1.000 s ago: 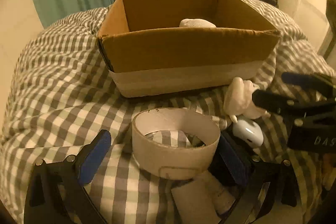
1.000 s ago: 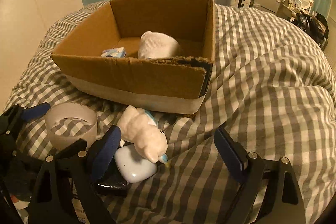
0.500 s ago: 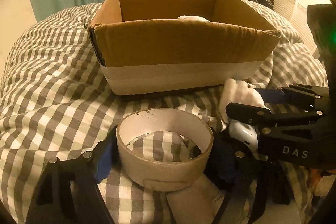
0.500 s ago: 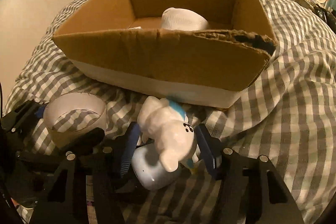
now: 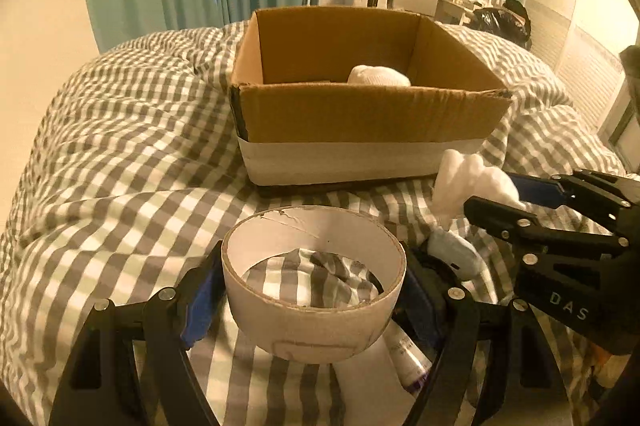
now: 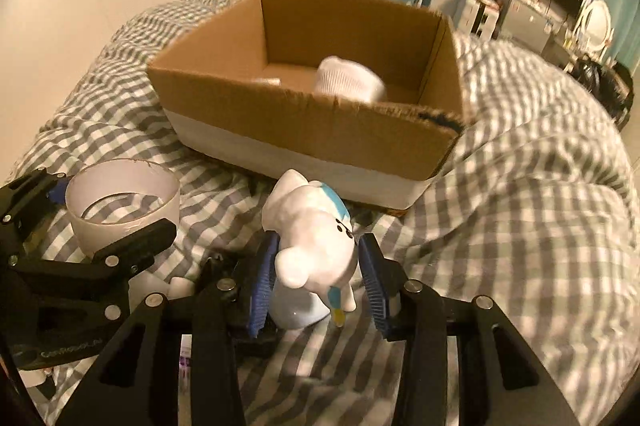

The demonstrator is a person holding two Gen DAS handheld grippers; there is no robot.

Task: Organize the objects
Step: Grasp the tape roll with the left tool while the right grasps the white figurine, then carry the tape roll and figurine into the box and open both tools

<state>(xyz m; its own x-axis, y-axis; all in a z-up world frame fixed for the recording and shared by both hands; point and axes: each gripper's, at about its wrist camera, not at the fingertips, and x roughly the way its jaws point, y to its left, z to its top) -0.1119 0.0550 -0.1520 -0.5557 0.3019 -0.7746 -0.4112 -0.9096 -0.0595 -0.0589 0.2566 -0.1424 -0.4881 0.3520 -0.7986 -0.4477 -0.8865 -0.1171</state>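
My left gripper (image 5: pixel 312 296) is shut on a wide white tape roll (image 5: pixel 316 326), held a little above the checked bedspread in front of the cardboard box (image 5: pixel 360 118). The roll also shows in the right wrist view (image 6: pixel 124 222). My right gripper (image 6: pixel 318 282) is shut on a white toy figure with blue trim (image 6: pixel 312 246), lifted near the box (image 6: pixel 320 130). The figure also shows in the left wrist view (image 5: pixel 468 182), at the right. A rolled white sock (image 6: pixel 352 86) lies inside the box.
A pale blue-white mouse-like object (image 5: pixel 456 254) and a white tube (image 5: pixel 404 354) lie on the bedspread (image 5: pixel 120 166) below the grippers. Teal curtains and a desk with a TV stand beyond the bed.
Both grippers closed, the left on the tape roll and the right on the toy figure. Both objects have been lifted off the bedspread.
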